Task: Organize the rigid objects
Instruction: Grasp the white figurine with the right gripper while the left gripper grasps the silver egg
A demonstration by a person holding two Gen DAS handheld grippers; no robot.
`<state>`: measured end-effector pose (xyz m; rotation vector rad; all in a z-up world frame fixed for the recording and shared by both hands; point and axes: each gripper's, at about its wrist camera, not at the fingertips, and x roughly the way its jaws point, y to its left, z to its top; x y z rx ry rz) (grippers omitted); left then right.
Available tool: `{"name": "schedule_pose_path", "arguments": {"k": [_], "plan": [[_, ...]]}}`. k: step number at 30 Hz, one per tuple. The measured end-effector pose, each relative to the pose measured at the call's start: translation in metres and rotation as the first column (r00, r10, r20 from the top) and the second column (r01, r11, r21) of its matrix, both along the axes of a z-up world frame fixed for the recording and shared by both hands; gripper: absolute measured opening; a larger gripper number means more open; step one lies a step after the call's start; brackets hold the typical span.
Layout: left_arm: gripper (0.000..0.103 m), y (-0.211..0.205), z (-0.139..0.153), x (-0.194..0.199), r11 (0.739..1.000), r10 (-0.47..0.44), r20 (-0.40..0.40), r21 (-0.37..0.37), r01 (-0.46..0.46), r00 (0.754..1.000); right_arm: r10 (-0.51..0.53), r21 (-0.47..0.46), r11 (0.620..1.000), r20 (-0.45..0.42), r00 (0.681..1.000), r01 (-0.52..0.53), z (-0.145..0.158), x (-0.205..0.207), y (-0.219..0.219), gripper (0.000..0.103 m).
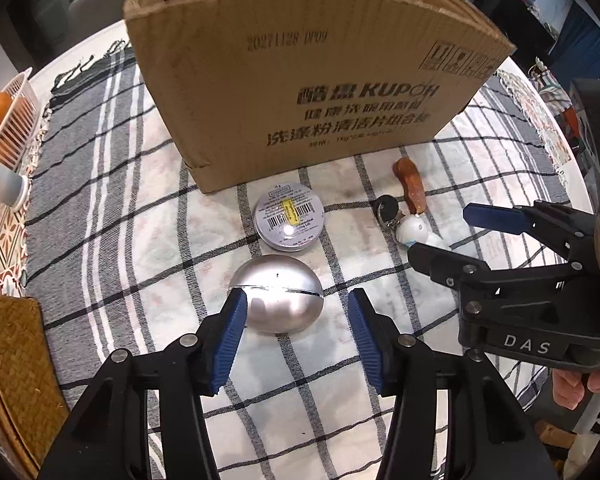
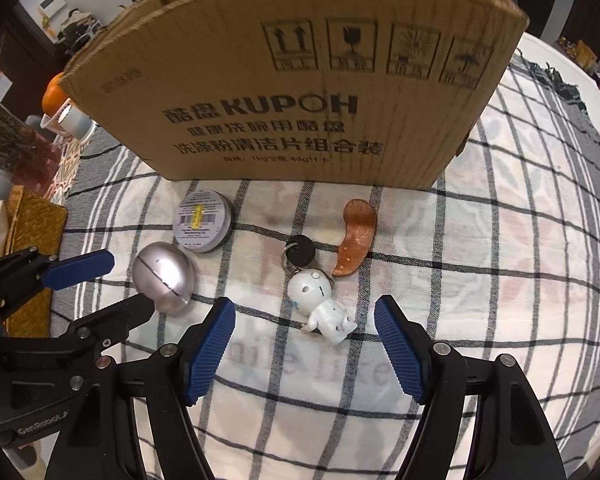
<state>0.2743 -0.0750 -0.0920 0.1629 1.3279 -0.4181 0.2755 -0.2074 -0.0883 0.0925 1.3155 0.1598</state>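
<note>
Left wrist view. Left tongs (image 1: 298,312) point steeply down over the silver egg-shaped case (image 1: 276,294), which lies on the checked cloth (image 1: 112,208) covering the table. Jaws stand at a moderate gap, empty. The left pad looks to be at the case's edge or just in front of it; I cannot tell if it touches. The right pad is clearly apart from it. Beyond the case lies the round tin (image 1: 289,220), label up, then the cardboard box (image 1: 300,80), open-topped. Right tongs (image 1: 456,232) show from the side at far right, over the white figurine keychain (image 1: 412,232).

Step in hand, as I judge it: approach to a grasp, nothing yet lifted or boxed. Next move calls for centring the case between the pads, since it sits off toward the left pad, then closing gently; the smooth rounded metal could squirt out.

Right wrist view. Right tongs (image 2: 304,344) are wide and empty, with the keychain (image 2: 320,304) lying between the pads, untouched. Its black fob (image 2: 300,250) trails toward the box (image 2: 300,100). The wooden curved piece (image 2: 354,244) lies just beside it.

Differences. This view shows the whole figurine and the full shape of the wooden piece, both partly hidden in the left view. It shows the seam around the case (image 2: 164,278), and the left tongs (image 2: 112,280) straddling it. Only the left view shows the basket of oranges (image 1: 4,128) clearly.
</note>
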Motion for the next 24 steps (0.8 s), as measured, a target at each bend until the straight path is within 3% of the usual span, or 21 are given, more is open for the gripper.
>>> {"name": "schedule_pose_path", "arguments": {"k": [7, 17, 24], "plan": [[0.053, 0.000, -0.018, 0.007, 1.000, 0.004, -0.040, 0.003, -0.003, 0.999, 0.008, 0.016, 1.000, -0.015, 1.000, -0.008, -0.015, 0.004, -0.001, 0.070], [0.060, 0.001, -0.029, 0.015, 0.998, 0.005, -0.020, 0.056, -0.004, 1.000, 0.004, 0.010, 1.000, -0.047, 0.999, -0.003, -0.034, 0.012, 0.002, 0.064], [0.063, 0.002, -0.035, 0.020, 0.999, 0.022, -0.028, 0.045, -0.021, 0.999, 0.002, -0.002, 1.000, -0.042, 0.999, -0.002, -0.039, 0.017, 0.009, 0.058]]}}
